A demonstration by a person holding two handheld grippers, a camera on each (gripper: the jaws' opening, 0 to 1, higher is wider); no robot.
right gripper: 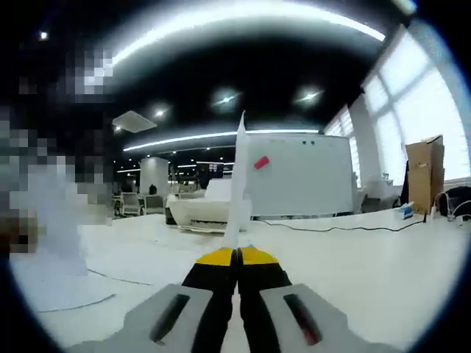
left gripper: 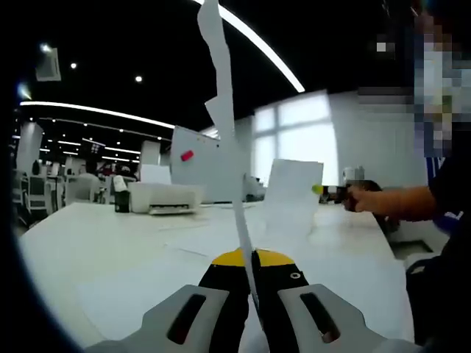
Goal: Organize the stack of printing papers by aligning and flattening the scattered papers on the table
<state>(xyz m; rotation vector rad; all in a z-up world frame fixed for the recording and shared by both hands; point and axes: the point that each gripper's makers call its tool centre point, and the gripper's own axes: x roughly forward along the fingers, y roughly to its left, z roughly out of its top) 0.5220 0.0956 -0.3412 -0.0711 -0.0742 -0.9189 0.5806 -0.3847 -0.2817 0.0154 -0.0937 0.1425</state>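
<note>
Both my left gripper and right gripper clamped on upright paper sheets held above the surface, mid-alignment I judge; next, lower them squarely onto the loose papers lying there

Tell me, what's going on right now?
Left gripper shut on paper. Right gripper shut on a sheet, held upright. More sheets flat on table.

Your left gripper view sits low over the counter, facing along it toward the printer, whiteboard and windows. Your right gripper view rides equally low, facing the same printer and whiteboard from closer in. Both share these.
</note>
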